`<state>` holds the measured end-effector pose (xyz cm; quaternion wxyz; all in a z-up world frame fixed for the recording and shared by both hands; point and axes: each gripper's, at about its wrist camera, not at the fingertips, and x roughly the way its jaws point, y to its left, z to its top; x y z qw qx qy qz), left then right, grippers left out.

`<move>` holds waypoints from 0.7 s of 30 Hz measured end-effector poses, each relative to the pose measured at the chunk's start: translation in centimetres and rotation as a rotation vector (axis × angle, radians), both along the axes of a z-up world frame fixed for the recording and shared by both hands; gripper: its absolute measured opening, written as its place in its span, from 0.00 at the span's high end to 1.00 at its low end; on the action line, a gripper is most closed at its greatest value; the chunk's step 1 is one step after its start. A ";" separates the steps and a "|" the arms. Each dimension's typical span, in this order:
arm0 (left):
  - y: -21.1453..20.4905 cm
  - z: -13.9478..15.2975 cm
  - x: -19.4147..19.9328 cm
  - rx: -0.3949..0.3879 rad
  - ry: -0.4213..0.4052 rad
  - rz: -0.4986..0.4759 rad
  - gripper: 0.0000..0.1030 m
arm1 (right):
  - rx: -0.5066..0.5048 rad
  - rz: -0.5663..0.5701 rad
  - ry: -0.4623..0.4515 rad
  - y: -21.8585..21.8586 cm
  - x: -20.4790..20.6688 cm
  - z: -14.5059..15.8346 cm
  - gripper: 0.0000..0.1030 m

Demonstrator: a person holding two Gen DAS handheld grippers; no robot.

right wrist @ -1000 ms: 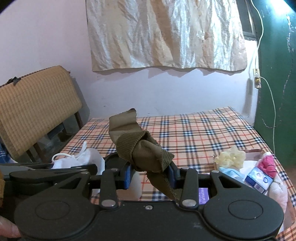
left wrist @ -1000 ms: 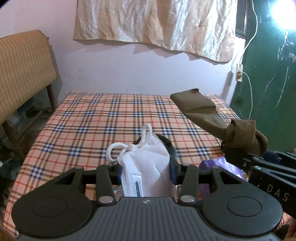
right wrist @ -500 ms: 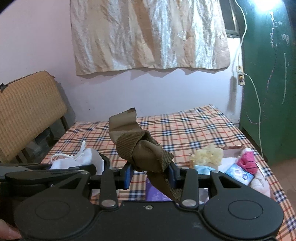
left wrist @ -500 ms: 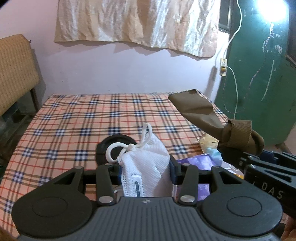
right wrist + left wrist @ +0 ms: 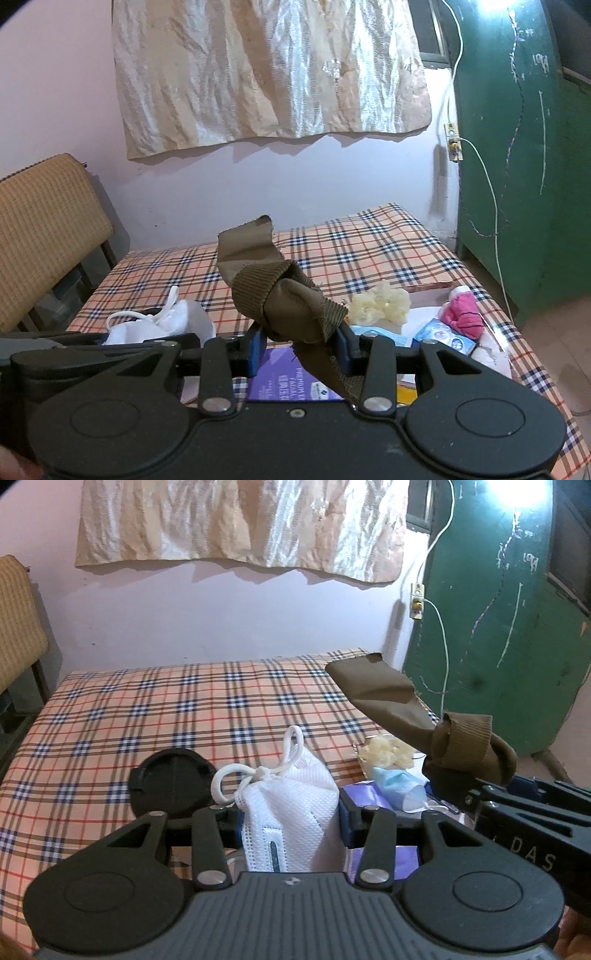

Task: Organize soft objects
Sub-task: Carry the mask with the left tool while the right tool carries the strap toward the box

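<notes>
Left wrist view: a white face mask (image 5: pixel 291 812) w/ knotted ear loops is pinched between the blue pads of the left gripper (image 5: pixel 290 819), held up over the checked bedcover (image 5: pixel 155 716). Pads are pressed on both sides of the mask, so the tongs are closed on it, not spread. A black round lid (image 5: pixel 171 782) is seen lying flat on the cover, just behind-left of the mask. To the right, the right gripper (image 5: pixel 465 779) is seen from the side, w/ an olive-brown cloth (image 5: pixel 388 698) clamped at its tip; the cloth's free end sticks up and away toward the wall. Between the two grippers, on the cover: a pale yellow soft lump (image 5: pixel 384 751), a light blue mask (image 5: pixel 397 782), a purple packet (image 5: pixel 364 799) partly hidden by the fingers.

Right wrist view: the brown cloth (image 5: pixel 280 295) is bunched and pinched between the right gripper's (image 5: pixel 301 341) blue pads, one strip hanging down below them, another standing up. Tongs closed on it. The left gripper's body (image 5: pixel 92 343) is seen at the left edge w/ the white mask (image 5: pixel 162 321) on it; its pads aren't visible here. On the cover's right side a pile is gathered: yellow lump (image 5: pixel 380 304), pink knit item (image 5: pixel 461 312), blue-white packet (image 5: pixel 443 338), light blue mask (image 5: pixel 376 330), purple packet (image 5: pixel 284 384) directly below the gripper. A woven headboard (image 5: pixel 48 229) is stood at the left.
</notes>
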<state>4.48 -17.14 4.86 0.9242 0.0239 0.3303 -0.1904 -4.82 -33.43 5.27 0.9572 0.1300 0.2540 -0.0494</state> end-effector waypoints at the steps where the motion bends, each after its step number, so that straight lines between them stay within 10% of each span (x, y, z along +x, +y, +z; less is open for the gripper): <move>1: -0.3 0.0 -0.1 0.001 0.000 -0.004 0.56 | 0.000 -0.006 0.001 -0.3 -0.1 -0.1 0.55; 21: -5.2 -1.1 -0.1 -0.002 0.031 -0.107 0.56 | -0.003 -0.132 0.030 -6.3 -1.8 -1.6 0.55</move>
